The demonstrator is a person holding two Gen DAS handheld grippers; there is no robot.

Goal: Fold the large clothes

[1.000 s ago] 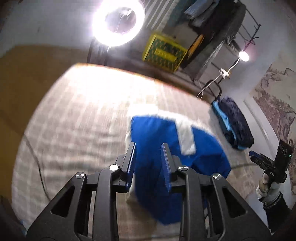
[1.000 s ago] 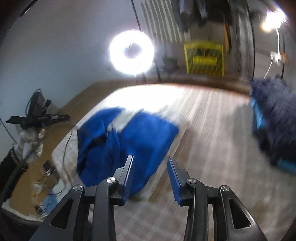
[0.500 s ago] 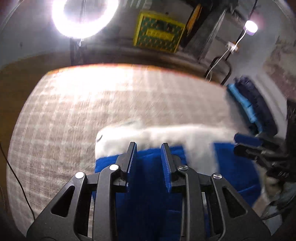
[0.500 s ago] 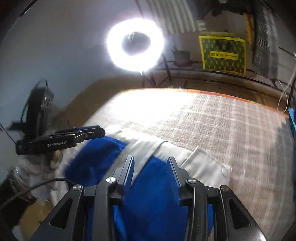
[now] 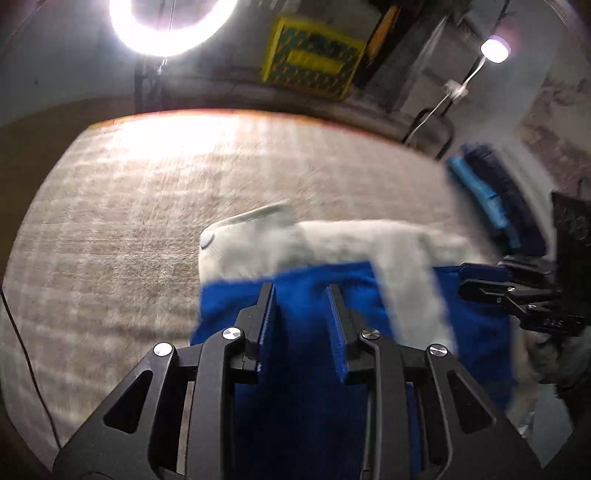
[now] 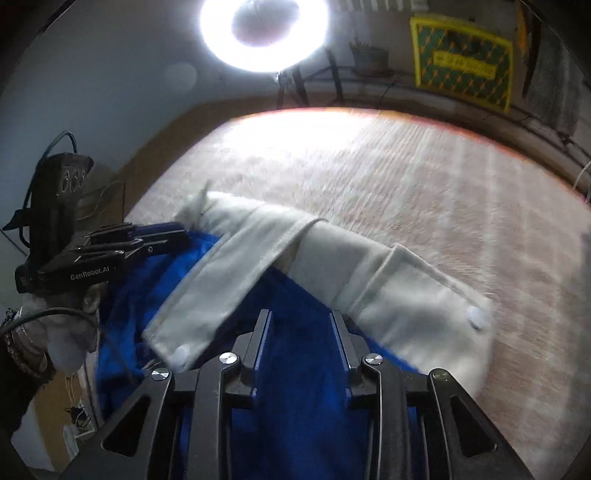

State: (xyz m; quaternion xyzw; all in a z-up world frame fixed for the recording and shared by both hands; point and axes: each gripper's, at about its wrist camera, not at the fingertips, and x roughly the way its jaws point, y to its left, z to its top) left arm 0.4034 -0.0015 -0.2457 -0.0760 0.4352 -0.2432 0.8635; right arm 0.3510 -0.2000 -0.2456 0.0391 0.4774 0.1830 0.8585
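A blue garment [image 5: 306,369] with a white collar band [image 5: 332,247] and white snaps lies on the checked bed cover [image 5: 129,221]. It also shows in the right wrist view [image 6: 295,387], its white band [image 6: 332,266] folded across the top. My left gripper [image 5: 302,291] is open over the blue cloth just below the white band, holding nothing. My right gripper [image 6: 301,317] is open over the blue cloth below the band. Each gripper shows in the other's view: the right one [image 5: 480,280] at the garment's right edge, the left one [image 6: 162,236] at its left edge.
A folded dark blue pile [image 5: 495,192] lies at the bed's right edge. A ring light [image 5: 170,22] and a yellow crate [image 5: 314,66] stand behind the bed. A small lamp [image 5: 495,50] glows at the back right. Cables hang off the bed's left side [image 6: 77,417].
Both grippers have come in from the sides over the garment. The garment now fills the lower view, its white band close ahead. Both jaws stay open.
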